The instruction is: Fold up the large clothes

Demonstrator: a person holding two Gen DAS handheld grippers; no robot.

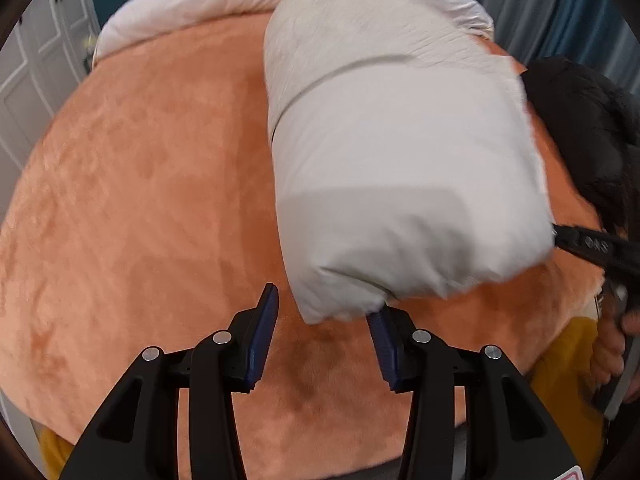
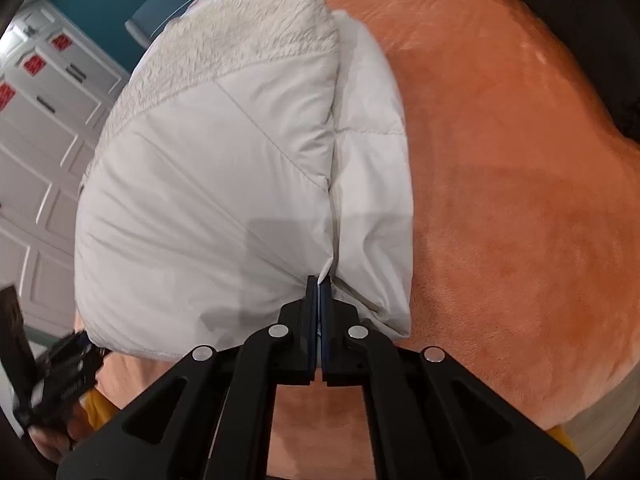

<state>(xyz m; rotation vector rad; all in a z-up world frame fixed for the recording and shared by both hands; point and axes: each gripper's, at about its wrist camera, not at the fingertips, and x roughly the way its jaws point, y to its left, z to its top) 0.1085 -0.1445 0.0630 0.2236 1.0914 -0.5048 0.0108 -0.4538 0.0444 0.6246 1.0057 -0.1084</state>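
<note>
A white padded jacket [image 1: 400, 168] lies folded lengthwise on the orange blanket [image 1: 140, 200]. Its near corner hangs between the fingers of my left gripper [image 1: 325, 305], which is open; the right finger's tip [image 1: 380, 320] sits under the hem and the pads do not press on it. In the right wrist view the jacket [image 2: 208, 208] shows its fleecy collar lining [image 2: 248, 40]. My right gripper [image 2: 320, 282] is shut on the jacket's near edge, with fabric pinched between the pads. The same gripper [image 1: 592, 244] shows at the jacket's right corner in the left wrist view.
The orange blanket [image 2: 520, 200] covers the bed. A dark garment [image 1: 580, 120] lies at the right edge of the bed. White cabinet doors [image 2: 48, 120] stand beyond the bed. A hand [image 1: 612, 340] and yellow cloth [image 1: 568, 360] are at the near side.
</note>
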